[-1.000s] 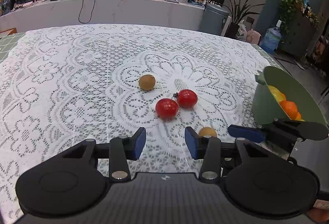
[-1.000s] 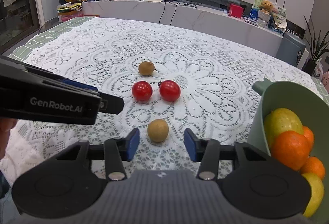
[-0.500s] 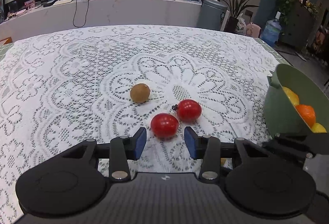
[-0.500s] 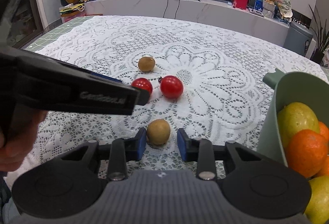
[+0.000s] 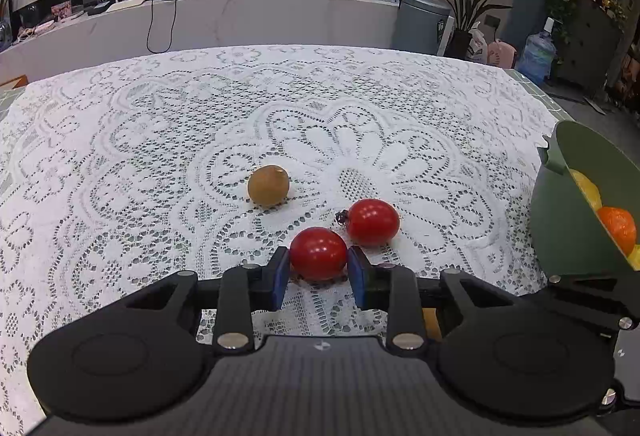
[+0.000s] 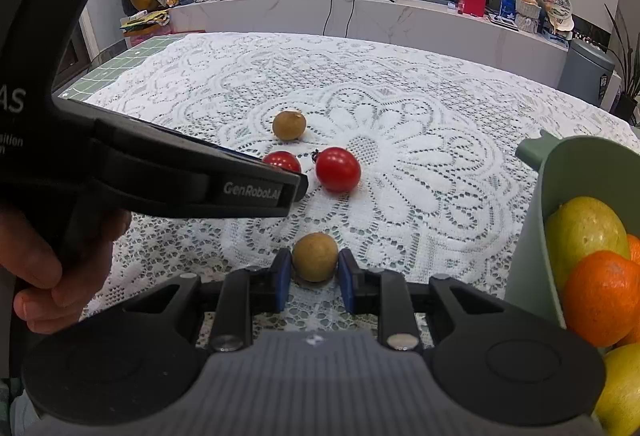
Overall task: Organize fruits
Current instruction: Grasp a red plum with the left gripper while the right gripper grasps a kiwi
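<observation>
On the lace tablecloth lie two red tomatoes and two round brown fruits. In the left wrist view my left gripper (image 5: 318, 260) has its jaws closing, and both blue pads touch the nearer tomato (image 5: 318, 250), which rests on the cloth. The second tomato (image 5: 373, 222) lies just behind it to the right, and a brown fruit (image 5: 268, 191) lies farther back on the left. In the right wrist view my right gripper (image 6: 314, 264) is shut on the near brown fruit (image 6: 315, 255), which also rests on the cloth. The left gripper (image 6: 297, 183) half hides its tomato (image 6: 282, 160).
A green bowl (image 6: 534, 220) at the right holds oranges (image 6: 604, 296) and yellow-green fruit (image 6: 586, 232); it also shows as the bowl (image 5: 560, 232) in the left wrist view. A person's hand (image 6: 44, 276) grips the left tool. The table's far edge faces a white counter.
The left gripper moved forward to the nearer tomato and its jaws narrowed onto it. The right gripper's jaws closed on the near brown fruit.
</observation>
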A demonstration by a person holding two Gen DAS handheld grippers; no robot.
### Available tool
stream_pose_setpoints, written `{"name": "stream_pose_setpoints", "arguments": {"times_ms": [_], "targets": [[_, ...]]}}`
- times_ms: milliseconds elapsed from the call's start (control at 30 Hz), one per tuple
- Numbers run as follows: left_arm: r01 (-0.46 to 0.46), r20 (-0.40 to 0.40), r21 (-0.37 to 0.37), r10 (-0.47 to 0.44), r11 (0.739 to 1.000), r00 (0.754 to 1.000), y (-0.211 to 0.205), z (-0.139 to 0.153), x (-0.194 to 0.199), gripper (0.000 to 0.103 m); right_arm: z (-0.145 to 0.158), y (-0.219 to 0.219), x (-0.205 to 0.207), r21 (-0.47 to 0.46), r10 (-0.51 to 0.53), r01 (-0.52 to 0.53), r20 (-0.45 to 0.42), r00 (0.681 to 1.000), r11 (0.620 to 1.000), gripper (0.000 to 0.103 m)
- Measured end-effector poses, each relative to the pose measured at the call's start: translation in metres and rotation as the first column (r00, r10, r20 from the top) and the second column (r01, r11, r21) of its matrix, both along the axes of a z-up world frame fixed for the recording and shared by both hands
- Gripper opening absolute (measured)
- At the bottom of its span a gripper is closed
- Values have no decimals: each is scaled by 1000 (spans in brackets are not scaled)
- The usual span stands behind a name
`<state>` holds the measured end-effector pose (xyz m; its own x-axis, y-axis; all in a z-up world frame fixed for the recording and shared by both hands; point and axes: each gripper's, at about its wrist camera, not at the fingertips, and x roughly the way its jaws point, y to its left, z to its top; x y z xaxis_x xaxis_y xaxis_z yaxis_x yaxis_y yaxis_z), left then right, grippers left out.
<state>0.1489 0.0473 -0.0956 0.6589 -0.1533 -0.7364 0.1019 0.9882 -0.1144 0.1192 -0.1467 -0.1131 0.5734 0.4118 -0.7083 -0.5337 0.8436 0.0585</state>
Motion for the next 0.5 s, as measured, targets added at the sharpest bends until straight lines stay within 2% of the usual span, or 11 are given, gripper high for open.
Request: {"name": "stream_pose_setpoints", "arguments": {"times_ms": [500], "targets": [[-9, 16, 7, 9, 1000, 1000, -7, 29, -37, 34, 29, -20, -22, 49, -17, 15, 47, 999, 999, 22]]}}
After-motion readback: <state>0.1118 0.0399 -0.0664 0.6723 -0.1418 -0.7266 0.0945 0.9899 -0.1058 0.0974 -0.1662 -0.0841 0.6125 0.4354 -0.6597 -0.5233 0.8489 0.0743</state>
